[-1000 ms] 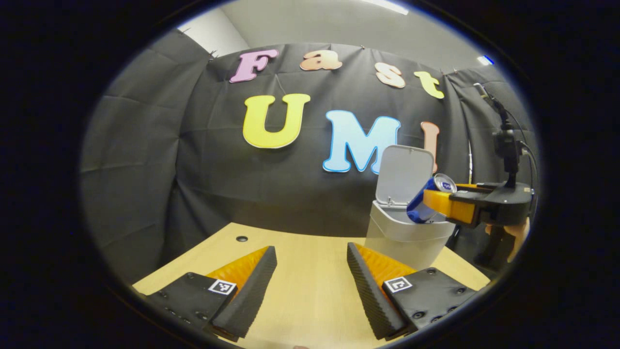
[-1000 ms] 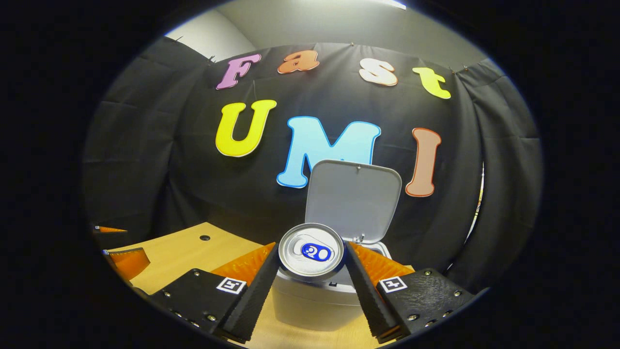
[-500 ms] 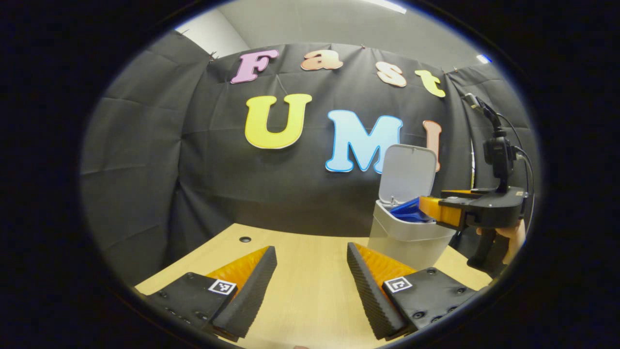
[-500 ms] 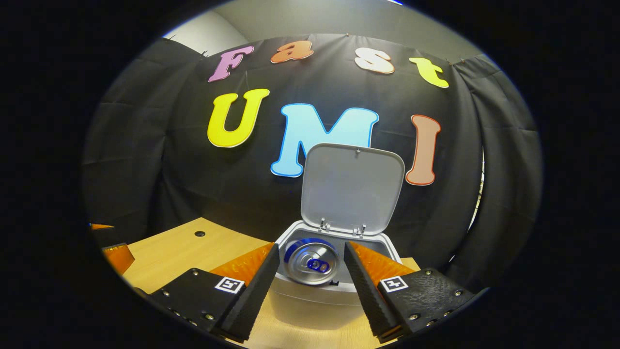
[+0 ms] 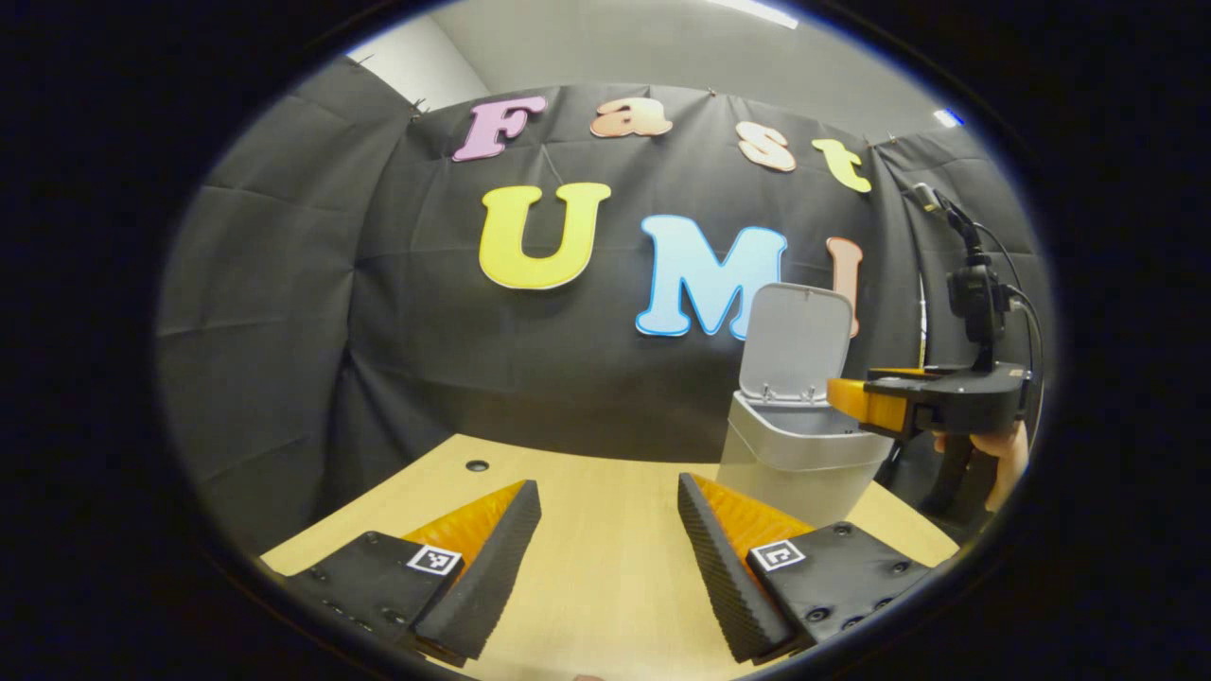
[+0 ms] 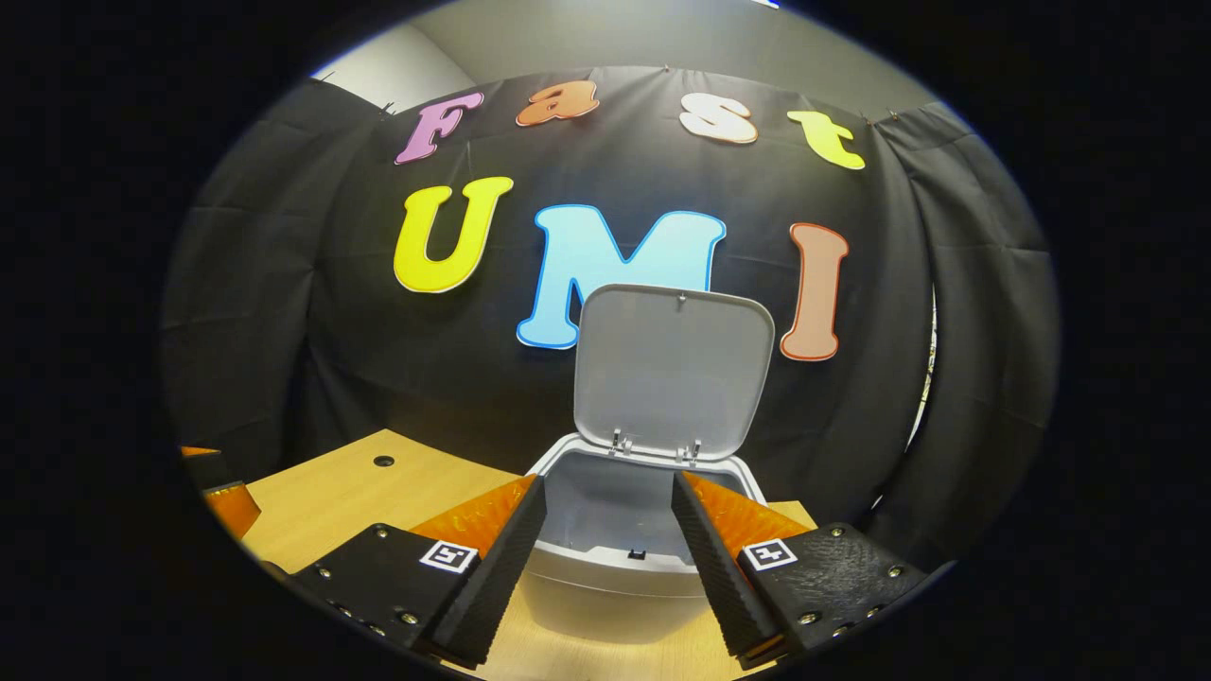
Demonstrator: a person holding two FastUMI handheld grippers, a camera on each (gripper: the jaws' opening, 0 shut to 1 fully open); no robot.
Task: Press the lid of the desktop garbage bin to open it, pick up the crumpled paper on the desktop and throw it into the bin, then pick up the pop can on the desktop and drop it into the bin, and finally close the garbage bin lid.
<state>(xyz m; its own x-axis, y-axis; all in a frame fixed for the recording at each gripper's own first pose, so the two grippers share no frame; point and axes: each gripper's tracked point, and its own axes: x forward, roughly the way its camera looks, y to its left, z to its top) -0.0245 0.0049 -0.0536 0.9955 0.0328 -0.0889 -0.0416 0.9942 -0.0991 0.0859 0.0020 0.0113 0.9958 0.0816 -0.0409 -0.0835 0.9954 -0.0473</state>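
The right gripper (image 6: 605, 549) is open and empty above the small grey plastic bin (image 6: 615, 577), whose lid (image 6: 672, 369) stands up. The left gripper (image 5: 605, 558) is open too, over the light wooden surface (image 5: 596, 530).

The grey plastic desktop bin (image 6: 615, 577) hides its own depths in the right gripper view: its floor and contents lie below the rim, unseen. In the left gripper view, the hand (image 5: 1003, 454) holding the far gripper is largely hidden behind it.
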